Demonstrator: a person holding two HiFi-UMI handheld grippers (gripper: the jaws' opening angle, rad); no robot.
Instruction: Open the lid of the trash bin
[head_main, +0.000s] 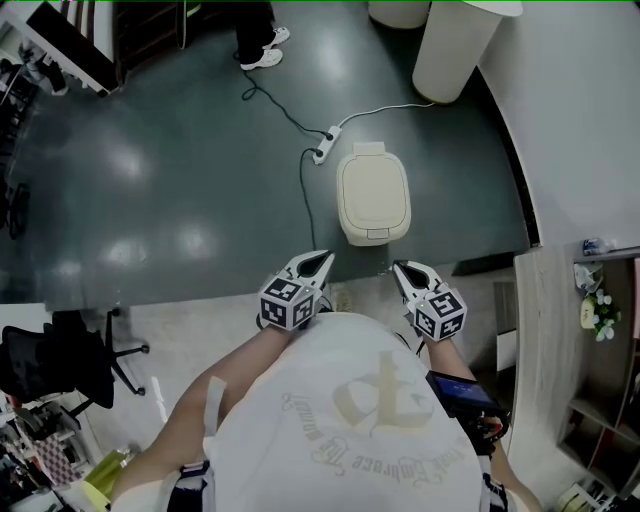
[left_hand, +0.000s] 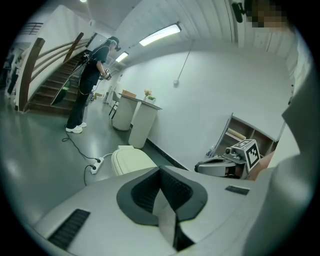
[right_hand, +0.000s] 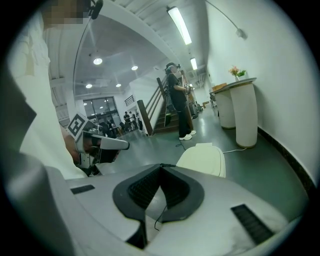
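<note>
A cream trash bin (head_main: 374, 197) with its lid down stands on the dark floor ahead of me; it also shows as the bin (left_hand: 131, 160) in the left gripper view and the bin (right_hand: 202, 157) in the right gripper view. My left gripper (head_main: 322, 263) is held near my body, short of the bin and to its left, jaws shut with nothing between them. My right gripper (head_main: 400, 270) hangs level with it, just short of the bin's near edge, also shut and empty. Each gripper sees the other: the right gripper (left_hand: 225, 164) and the left gripper (right_hand: 100, 145).
A white power strip (head_main: 325, 144) with a black cable lies on the floor left of the bin. White cylindrical stands (head_main: 455, 45) rise beyond it by the wall. A person (head_main: 257, 35) stands farther back. A wooden shelf unit (head_main: 585, 340) is at my right, an office chair (head_main: 60, 360) at my left.
</note>
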